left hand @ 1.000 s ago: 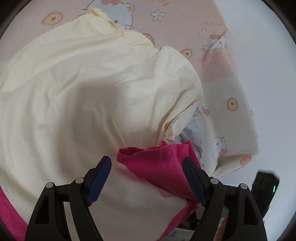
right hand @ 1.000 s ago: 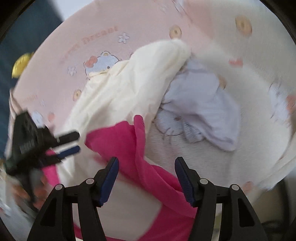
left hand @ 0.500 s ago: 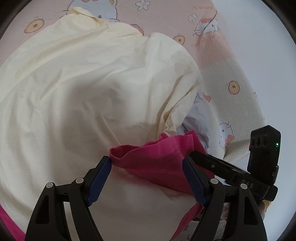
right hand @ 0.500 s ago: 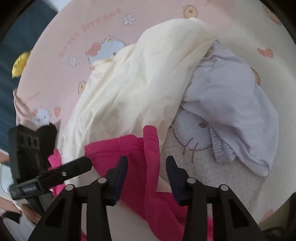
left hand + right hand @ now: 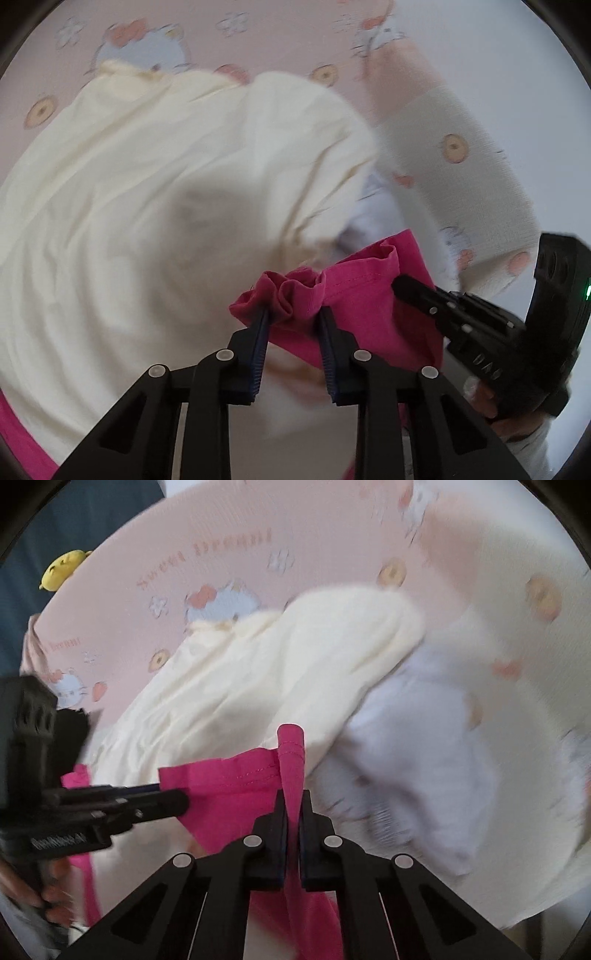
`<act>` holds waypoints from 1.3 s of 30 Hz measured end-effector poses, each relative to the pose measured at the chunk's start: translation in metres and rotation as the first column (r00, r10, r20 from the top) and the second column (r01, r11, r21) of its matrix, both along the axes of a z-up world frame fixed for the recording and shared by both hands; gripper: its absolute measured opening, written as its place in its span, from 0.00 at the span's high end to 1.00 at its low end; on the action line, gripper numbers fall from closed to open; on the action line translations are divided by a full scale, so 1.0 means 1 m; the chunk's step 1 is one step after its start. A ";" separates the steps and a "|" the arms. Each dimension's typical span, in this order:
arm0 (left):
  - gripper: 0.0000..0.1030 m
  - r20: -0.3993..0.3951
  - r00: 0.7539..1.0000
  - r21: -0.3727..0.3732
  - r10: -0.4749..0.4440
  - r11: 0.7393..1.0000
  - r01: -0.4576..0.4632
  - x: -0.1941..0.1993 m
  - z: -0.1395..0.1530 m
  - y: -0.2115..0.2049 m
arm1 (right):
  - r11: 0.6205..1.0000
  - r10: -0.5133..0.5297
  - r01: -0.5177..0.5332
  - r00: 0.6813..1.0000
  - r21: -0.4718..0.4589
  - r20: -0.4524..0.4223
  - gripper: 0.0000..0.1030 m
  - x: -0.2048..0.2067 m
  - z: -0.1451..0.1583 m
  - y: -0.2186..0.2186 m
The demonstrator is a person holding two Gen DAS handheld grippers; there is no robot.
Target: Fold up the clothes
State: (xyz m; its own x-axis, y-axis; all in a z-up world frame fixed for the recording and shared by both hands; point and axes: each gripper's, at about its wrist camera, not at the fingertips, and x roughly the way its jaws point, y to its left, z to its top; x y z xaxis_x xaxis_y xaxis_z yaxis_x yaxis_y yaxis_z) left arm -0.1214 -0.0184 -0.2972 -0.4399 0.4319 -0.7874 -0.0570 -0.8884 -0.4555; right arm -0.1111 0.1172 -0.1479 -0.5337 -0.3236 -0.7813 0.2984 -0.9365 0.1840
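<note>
Since a second ago both grippers have closed on the bright pink cotton garment (image 5: 354, 295). The left gripper (image 5: 291, 317) clenches a bunched hem; the right gripper (image 5: 291, 801), at its three o'clock, pinches a hem fold tightly. The garment lies across the crumpled cream fabric (image 5: 166, 192) on the pink cartoon-print bedsheet (image 5: 221, 554). Judging by this, it is being picked up for spreading flat; next comes lifting it clear.
</note>
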 end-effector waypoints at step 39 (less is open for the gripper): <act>0.28 0.077 0.975 -0.134 -0.209 0.967 0.217 -0.081 0.000 0.113 | 0.816 -0.412 0.496 0.859 -0.297 0.303 0.48 0.028 -0.047 0.216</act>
State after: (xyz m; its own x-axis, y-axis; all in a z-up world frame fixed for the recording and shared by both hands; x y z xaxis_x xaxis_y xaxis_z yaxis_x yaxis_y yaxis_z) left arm -0.2027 0.0948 -0.2972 -0.2980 0.3936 -0.8697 -0.2273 -0.9141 -0.3358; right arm -0.0828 0.3337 -0.1953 -0.5218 -0.3607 -0.7730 -0.2314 -0.8123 0.5353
